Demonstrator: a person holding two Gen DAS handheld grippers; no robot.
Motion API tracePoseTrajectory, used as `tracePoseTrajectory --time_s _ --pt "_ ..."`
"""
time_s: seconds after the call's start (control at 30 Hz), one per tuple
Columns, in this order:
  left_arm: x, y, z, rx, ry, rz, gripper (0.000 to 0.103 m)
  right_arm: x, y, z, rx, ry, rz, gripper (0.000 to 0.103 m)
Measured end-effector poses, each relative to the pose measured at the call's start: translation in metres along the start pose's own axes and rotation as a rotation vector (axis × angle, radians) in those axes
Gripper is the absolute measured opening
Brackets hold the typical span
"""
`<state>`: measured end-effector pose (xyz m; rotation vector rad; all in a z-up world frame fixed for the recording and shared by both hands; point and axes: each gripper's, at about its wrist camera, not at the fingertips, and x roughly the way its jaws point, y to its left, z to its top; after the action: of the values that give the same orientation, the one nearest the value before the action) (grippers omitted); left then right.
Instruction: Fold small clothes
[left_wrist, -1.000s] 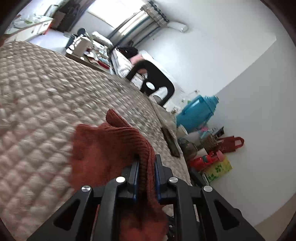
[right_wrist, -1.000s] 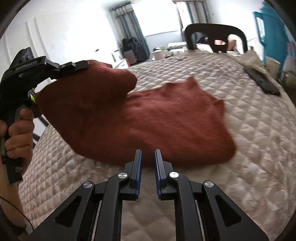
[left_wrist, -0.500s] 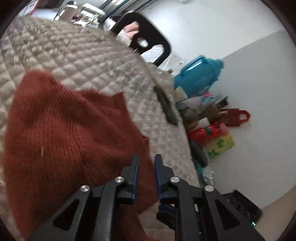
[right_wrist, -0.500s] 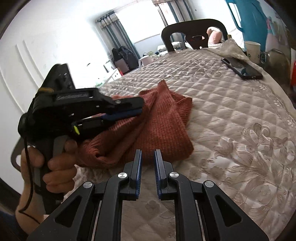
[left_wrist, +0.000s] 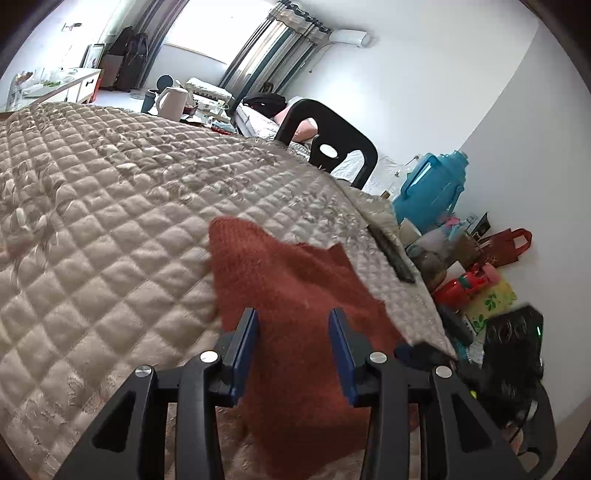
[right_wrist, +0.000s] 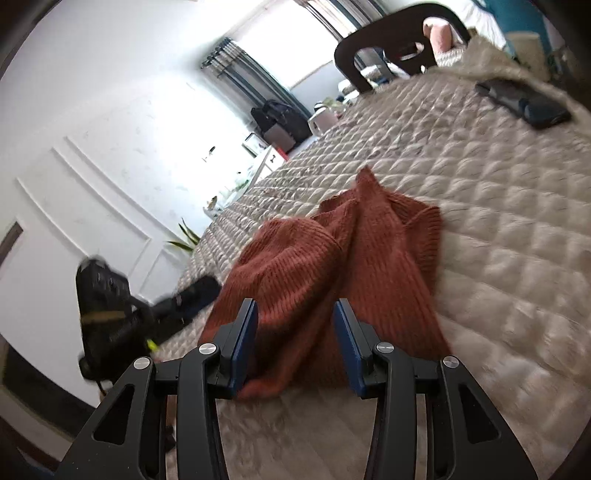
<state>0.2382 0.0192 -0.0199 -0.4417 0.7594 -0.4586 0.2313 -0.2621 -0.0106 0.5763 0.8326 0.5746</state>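
Fold laid, both tongs letting go of the sweater.
Left gripper (left_wrist: 293, 347) and right gripper (right_wrist: 295, 345) have just been opening, jaws apart, clamping nothing; the rust sweater (right_wrist: 332, 273) lies bunched on the quilt (right_wrist: 498, 221). Next, probably regrip 1 edge.

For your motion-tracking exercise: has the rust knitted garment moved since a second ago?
Yes. The rust garment, then lifted in the left gripper, now lies on the quilted bedspread, released.

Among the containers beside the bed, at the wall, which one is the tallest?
The big teal jug, standing farthest back; the red bottle and dark red bag are lower.
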Motion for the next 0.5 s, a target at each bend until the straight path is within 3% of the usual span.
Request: tracePoseTrajectory --time_s 0.1,0.37,0.47,0.5 --pt "-0.002 -0.007 -0.003 0.063 -0.005 0.012 0.042 0.02 -0.008 0.008 0.032 0.044 -0.066 0.045" --pt "-0.005 -0.017 -0.01 0.138 -0.008 0.038 0.042 0.038 0.001 0.02 0.004 0.076 -0.036 0.045" --pt "-0.005 -0.016 -0.01 0.138 -0.009 0.04 0.042 0.046 0.0 0.02 -0.001 0.098 -0.078 0.019" --pt "-0.005 -0.016 -0.01 0.138 -0.01 0.041 0.042 0.047 0.0 0.021 -0.005 0.103 -0.073 0.016"
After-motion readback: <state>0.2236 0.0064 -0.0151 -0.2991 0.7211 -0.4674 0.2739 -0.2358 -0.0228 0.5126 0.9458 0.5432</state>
